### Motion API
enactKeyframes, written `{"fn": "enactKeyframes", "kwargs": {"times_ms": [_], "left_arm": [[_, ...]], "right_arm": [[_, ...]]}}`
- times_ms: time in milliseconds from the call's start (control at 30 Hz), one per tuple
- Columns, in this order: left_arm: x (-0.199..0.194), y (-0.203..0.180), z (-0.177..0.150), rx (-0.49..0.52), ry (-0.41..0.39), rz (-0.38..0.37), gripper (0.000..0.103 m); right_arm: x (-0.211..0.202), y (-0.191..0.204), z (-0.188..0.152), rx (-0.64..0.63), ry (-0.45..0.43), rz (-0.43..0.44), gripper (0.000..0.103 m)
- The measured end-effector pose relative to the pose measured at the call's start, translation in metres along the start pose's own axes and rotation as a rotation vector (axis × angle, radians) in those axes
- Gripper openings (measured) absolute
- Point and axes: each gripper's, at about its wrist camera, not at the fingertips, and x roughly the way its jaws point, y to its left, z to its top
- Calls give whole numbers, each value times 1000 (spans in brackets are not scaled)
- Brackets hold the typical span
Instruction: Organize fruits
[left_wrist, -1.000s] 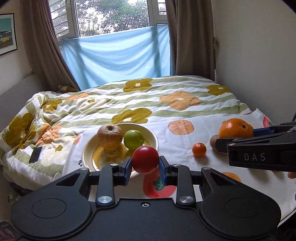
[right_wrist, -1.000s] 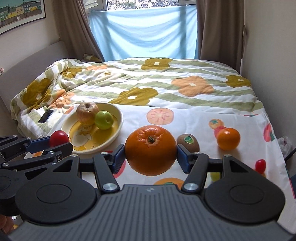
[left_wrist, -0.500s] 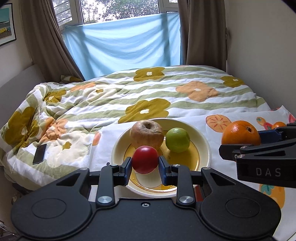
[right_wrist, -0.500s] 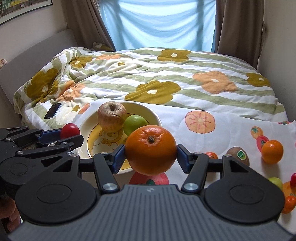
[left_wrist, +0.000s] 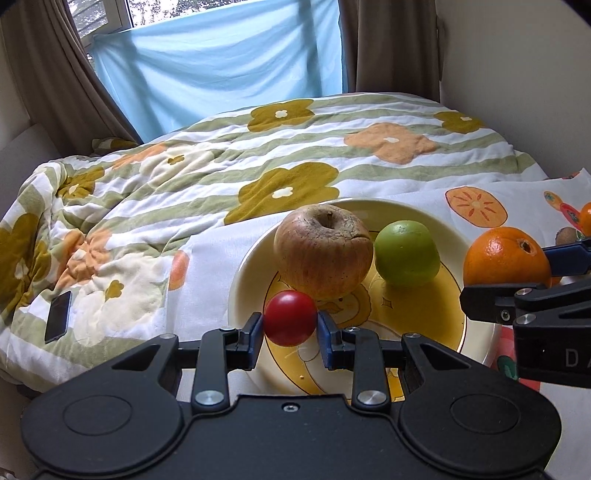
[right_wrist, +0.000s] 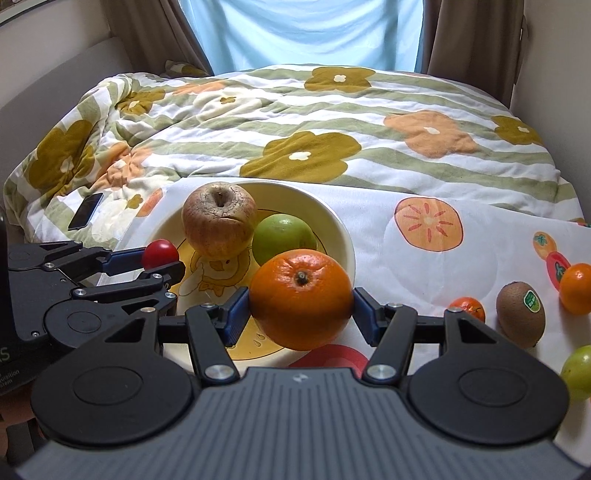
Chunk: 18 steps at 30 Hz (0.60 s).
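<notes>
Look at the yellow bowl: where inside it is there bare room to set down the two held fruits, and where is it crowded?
Bare room: the near half of the bowl, in front of the wrinkled apple and green apple. The far half is crowded by those two. The red tomato hangs over the near-left floor; the orange is over the near-right rim.

Both tools are showing matte black plastic bodies. The left gripper (left_wrist: 290, 334) is carrying blue-padded fingers (left_wrist: 325, 341), silver pivot screws and two round recesses behind them. The right gripper (right_wrist: 301, 314) is wearing a ribbed grey top, matching blue pads and white lettering.
</notes>
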Motion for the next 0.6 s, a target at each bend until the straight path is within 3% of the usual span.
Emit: {"fn": "enactKeyframes", "kwargs": {"times_ms": [233, 333, 367, 400, 600], "left_arm": [[13, 2, 0, 14, 33, -1, 37], [10, 2, 2, 21, 12, -27, 69], [6, 0, 2, 26, -2, -17, 87], [2, -2, 2, 37, -20, 6, 97], [-15, -2, -5, 52, -26, -8, 97]], "right_arm": [[6, -1, 2, 7, 11, -22, 74], [7, -1, 3, 7, 12, -21, 74], [7, -1, 4, 11, 12, -21, 74], [6, -2, 5, 13, 11, -20, 74], [0, -5, 11, -22, 2, -9, 74]]}}
